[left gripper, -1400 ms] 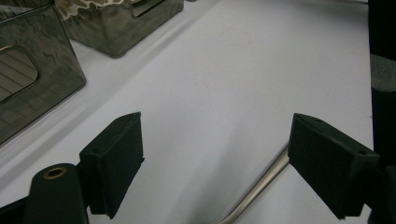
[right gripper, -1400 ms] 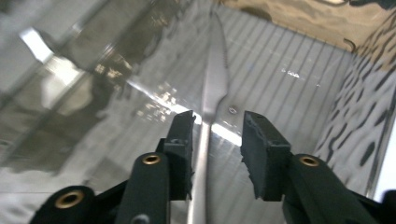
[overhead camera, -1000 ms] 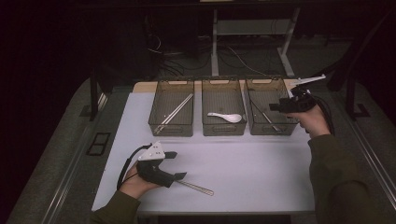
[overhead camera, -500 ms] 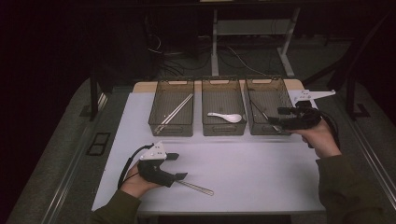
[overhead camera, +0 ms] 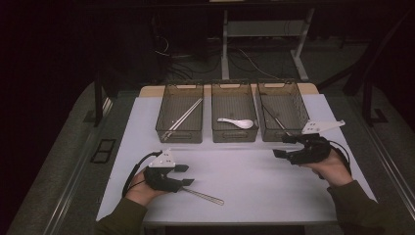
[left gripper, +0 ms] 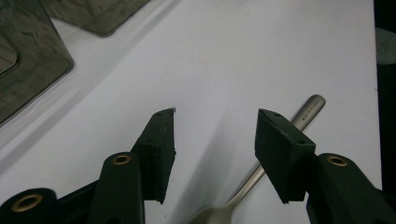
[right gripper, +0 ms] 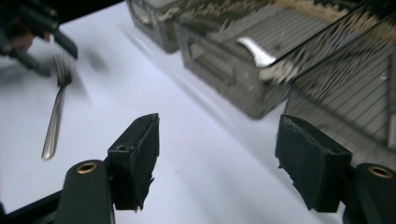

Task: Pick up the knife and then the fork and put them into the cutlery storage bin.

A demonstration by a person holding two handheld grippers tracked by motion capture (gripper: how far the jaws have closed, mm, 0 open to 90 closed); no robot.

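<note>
Jaws of the left gripper [left gripper: 212, 140] have just been closing and now stand half apart, with the slim silver metal fork [left gripper: 261, 163] lying on the table between them, its handle running out past the right pad; the black foam pads do not press it. In the high view this left gripper [overhead camera: 183, 175] sits at the near left of the white matte table sheet [overhead camera: 254, 186], with the fork [overhead camera: 205, 196] pointing right and slightly nearer. At the right, the right gripper [overhead camera: 281, 147] hovers with its jaws well apart and nothing between them, just in front of the right one of three smoky translucent plastic bins [overhead camera: 284, 117]. In the middle bin [overhead camera: 234, 117] lies a glossy white ceramic spoon [overhead camera: 237, 122], and in the left bin [overhead camera: 180, 120] thin metal chopsticks [overhead camera: 183, 117]. Nothing lies between fork and bins.
</note>
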